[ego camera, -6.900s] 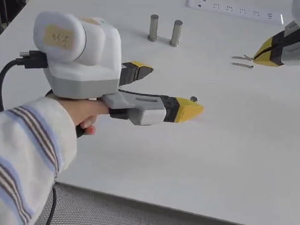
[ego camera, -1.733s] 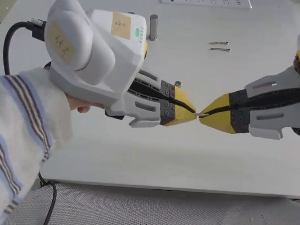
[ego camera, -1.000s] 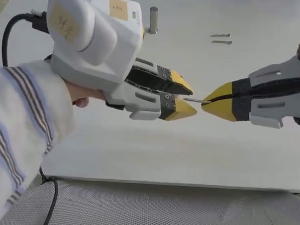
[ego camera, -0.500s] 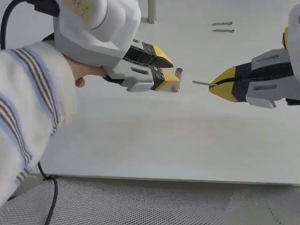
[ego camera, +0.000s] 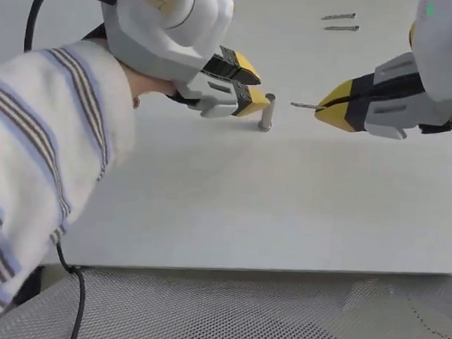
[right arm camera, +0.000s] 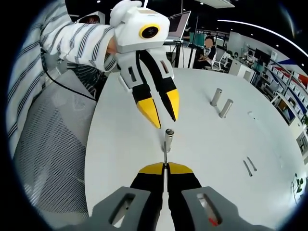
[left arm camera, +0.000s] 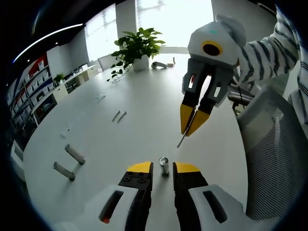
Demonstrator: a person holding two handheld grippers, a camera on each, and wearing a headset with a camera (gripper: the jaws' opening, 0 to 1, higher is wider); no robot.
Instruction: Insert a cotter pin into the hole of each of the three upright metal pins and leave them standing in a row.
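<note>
One upright metal pin (ego camera: 267, 113) stands mid-table, with wide bare tabletop (ego camera: 269, 209) between it and the near edge. The left gripper (ego camera: 260, 89) is spread, one jaw on each side of the pin; contact unclear. The right gripper (ego camera: 319, 108) is clamped on a cotter pin (ego camera: 304, 105), whose tip is just right of the pin, apart. Two spare cotter pins (ego camera: 338, 17) lie far right. Two other metal pins (right arm camera: 216, 96) stand well apart beyond.

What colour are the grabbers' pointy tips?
Yellow, on both the left gripper and right gripper; clearest in the head view.
</note>
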